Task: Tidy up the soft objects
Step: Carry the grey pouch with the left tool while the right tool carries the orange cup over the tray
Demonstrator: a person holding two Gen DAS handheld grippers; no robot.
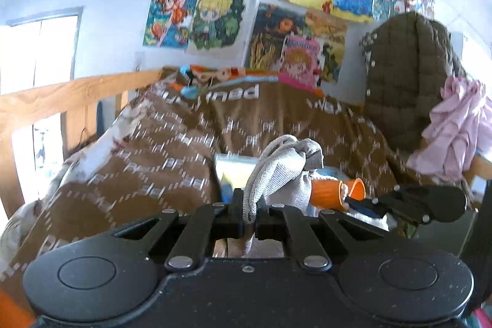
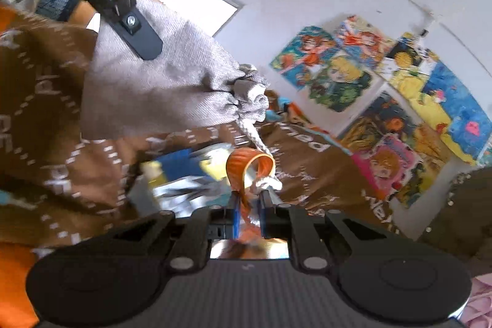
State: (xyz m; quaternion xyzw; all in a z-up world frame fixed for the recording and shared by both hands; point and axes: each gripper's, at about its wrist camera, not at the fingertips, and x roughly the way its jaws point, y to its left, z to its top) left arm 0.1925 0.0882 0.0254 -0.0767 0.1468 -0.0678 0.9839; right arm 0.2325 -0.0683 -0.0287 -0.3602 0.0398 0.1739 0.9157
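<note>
While the left gripper [image 1: 250, 214] pinches the grey pouch [image 1: 283, 171] and the right gripper [image 2: 249, 214] clamps its cord [image 2: 256, 140], overpulling could slip either grip.

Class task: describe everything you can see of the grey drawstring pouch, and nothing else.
The grey drawstring pouch looks like coarse woven fabric, soft and creased. Its mouth is cinched into a bunched, puckered neck. A white braided cord runs from the neck to a knot at the right gripper, which is shut on an orange strap and the cord. The left gripper pinches the pouch's fabric, holding it above a brown patterned blanket.
</note>
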